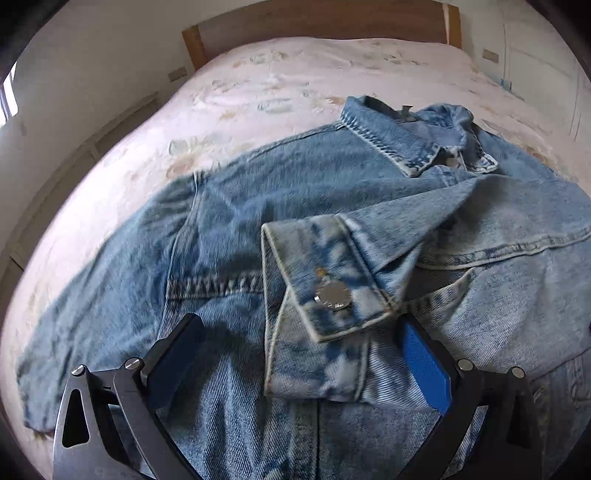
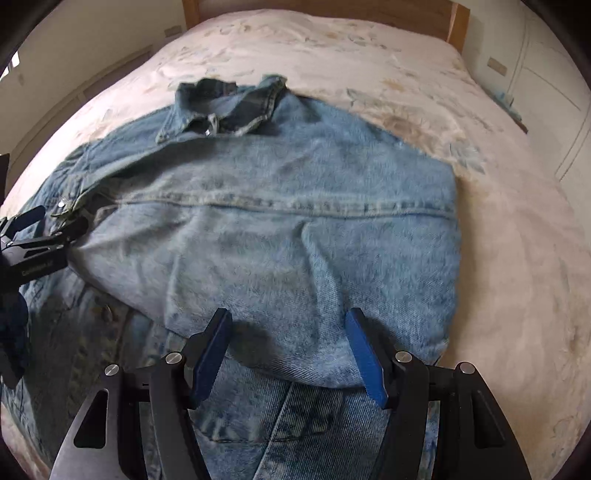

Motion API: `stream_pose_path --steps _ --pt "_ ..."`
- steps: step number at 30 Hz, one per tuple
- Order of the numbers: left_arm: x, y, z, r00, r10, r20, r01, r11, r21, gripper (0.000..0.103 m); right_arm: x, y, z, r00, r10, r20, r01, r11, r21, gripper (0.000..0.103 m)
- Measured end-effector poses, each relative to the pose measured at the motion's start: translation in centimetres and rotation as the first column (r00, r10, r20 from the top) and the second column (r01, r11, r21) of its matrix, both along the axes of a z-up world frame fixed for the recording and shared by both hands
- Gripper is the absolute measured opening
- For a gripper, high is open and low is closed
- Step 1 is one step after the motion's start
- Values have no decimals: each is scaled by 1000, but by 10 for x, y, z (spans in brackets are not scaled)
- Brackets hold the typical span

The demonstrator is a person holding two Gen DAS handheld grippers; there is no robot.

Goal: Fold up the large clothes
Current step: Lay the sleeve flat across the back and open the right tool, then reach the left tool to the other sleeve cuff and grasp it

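A light blue denim jacket [image 1: 295, 177] lies front up on the bed, collar [image 1: 399, 140] toward the headboard. One sleeve is folded across the chest, its buttoned cuff [image 1: 332, 280] lying just beyond my left gripper [image 1: 301, 325], which hangs open over it without touching. The other sleeve [image 1: 92, 295] stretches out flat to the left. In the right wrist view the jacket [image 2: 295, 229] shows a smooth folded-over panel. My right gripper [image 2: 288, 317] is open above that panel's near edge, with nothing between its blue pads. The left gripper [image 2: 55, 221] shows at the left edge.
The bed [image 1: 258, 81] has a pale floral cover and a wooden headboard [image 1: 314, 22]. Bare bedding [image 2: 517, 258] lies to the right of the jacket. White walls and cupboard doors [image 2: 546, 96] flank the bed.
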State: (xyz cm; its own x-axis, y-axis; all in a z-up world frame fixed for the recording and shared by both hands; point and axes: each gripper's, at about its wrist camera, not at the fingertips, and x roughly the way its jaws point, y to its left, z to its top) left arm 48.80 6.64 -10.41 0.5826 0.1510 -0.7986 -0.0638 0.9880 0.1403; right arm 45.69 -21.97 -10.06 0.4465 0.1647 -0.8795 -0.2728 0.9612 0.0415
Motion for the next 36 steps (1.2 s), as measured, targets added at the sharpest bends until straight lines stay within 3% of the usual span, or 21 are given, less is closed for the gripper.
stream_pose_path --steps 6,13,21,36 --pt "-7 10 15 999 35 21 -35 999 -20 102 -6 -22 2 999 -47 -9 47 999 4 66" --pt "-40 11 51 995 56 83 -55 998 -26 102 -43 -33 38 996 -87 29 86 996 19 66" --pt "-106 18 101 992 56 117 -43 993 -111 102 -107 -40 83 989 -130 72 126 991 51 66" --pt "-249 49 155 977 84 194 -60 990 -128 102 -240 -52 155 967 -179 180 166 982 87 66"
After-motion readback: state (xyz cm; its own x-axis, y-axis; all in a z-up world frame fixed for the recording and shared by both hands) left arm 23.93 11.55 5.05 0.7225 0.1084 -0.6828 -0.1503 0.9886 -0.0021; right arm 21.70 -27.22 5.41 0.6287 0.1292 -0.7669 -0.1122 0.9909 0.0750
